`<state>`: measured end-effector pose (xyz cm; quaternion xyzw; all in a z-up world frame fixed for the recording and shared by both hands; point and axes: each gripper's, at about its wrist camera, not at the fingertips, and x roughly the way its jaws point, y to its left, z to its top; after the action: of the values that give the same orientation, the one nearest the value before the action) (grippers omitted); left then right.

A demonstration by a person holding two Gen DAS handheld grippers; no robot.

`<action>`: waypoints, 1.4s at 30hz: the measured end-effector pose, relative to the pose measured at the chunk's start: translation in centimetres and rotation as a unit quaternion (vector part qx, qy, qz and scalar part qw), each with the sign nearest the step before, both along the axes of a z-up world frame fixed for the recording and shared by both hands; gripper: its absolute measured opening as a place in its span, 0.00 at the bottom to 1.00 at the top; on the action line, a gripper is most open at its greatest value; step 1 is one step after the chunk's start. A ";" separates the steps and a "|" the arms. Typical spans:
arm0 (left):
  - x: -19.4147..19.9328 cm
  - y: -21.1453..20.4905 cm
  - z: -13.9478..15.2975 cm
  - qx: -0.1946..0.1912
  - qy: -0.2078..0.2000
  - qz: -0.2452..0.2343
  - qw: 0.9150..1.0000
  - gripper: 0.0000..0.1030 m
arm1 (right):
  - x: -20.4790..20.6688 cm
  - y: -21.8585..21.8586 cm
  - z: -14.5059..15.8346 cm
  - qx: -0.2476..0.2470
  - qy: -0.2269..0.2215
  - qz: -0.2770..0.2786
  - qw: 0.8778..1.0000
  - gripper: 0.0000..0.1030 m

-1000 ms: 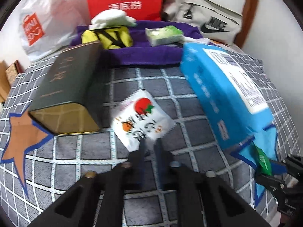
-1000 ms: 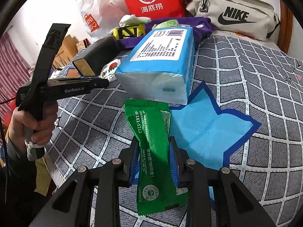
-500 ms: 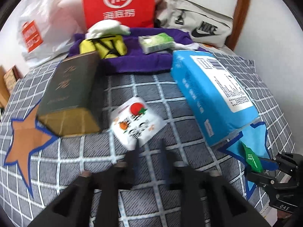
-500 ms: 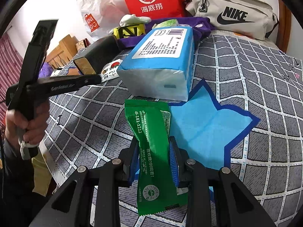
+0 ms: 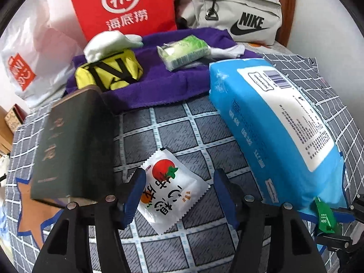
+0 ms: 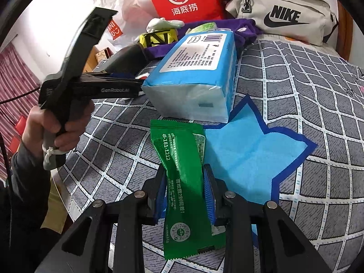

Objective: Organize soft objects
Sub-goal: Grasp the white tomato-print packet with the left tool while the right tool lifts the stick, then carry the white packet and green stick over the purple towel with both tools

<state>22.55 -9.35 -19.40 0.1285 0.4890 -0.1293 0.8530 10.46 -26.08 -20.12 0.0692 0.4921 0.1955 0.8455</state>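
A white snack packet with a tomato picture [image 5: 173, 188] lies flat on the checked bedspread [image 5: 182, 132]. My left gripper [image 5: 179, 195] straddles it with its jaws opening; the blue pads [image 5: 134, 193] stand at its sides without pressing. My right gripper [image 6: 185, 193] is shut on a green packet [image 6: 179, 150], pinching its middle, beside a blue star patch [image 6: 250, 150]. In the left wrist view the green packet [image 5: 325, 218] peeks out at the lower right. A big blue tissue pack [image 5: 277, 122] lies partly on the blue star.
A dark green box [image 5: 72, 145] lies left, its end over an orange star [image 5: 29, 207]. Behind, a purple towel [image 5: 170, 84] carries a yellow pouch [image 5: 109, 72], a white soft item [image 5: 107, 43] and a green tissue packet [image 5: 184, 52]. Red bag [image 5: 122, 6], Nike bag [image 5: 238, 20] at the wall.
My left gripper went from shut to open and moved forward, so the white packet now lies between its fingers. The right gripper kept still with the green packet.
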 end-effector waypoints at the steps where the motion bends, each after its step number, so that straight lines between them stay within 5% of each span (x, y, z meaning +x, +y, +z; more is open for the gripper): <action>1: 0.2 -0.2 -0.2 0.006 0.003 -0.003 1.000 0.59 | 0.1 0.0 0.0 0.001 0.000 0.000 1.000 0.31; 8: 0.0 0.1 -0.3 -0.017 0.037 -0.018 0.999 0.57 | 0.3 0.0 -0.1 0.006 0.000 0.001 1.000 0.32; 18: -4.3 1.0 0.1 0.001 0.016 -0.018 1.000 0.56 | 0.0 0.0 0.0 0.003 -0.001 0.001 1.000 0.32; 20: -4.4 1.5 0.2 0.008 0.001 -0.015 1.000 0.64 | -0.2 0.0 0.0 0.002 -0.001 -0.001 1.000 0.32; 27: -3.4 2.2 -0.8 -0.037 0.013 -0.015 0.999 0.70 | -0.3 0.8 0.1 -0.024 -0.004 -0.008 1.000 0.31; 32: -4.1 1.3 -0.7 -0.035 0.009 -0.032 0.999 0.47 | -0.3 1.3 0.5 -0.032 0.000 -0.009 0.999 0.30; 36: -4.6 1.4 -0.6 -0.044 0.010 -0.036 0.998 0.42 | -0.7 1.9 1.5 -0.042 -0.008 -0.003 0.999 0.30; 38: -4.7 1.9 -0.4 -0.053 0.015 -0.031 0.998 0.27 | -0.9 1.9 1.9 -0.046 -0.011 -0.005 0.999 0.30; 42: -5.1 3.2 0.1 -0.084 0.027 -0.021 0.996 0.22 | -0.8 1.8 2.7 -0.045 -0.013 -0.014 0.999 0.30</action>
<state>17.42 -6.15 -19.34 0.0634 0.4970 -0.1911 0.8441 9.62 -24.32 -17.40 0.0354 0.4881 0.1619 0.8569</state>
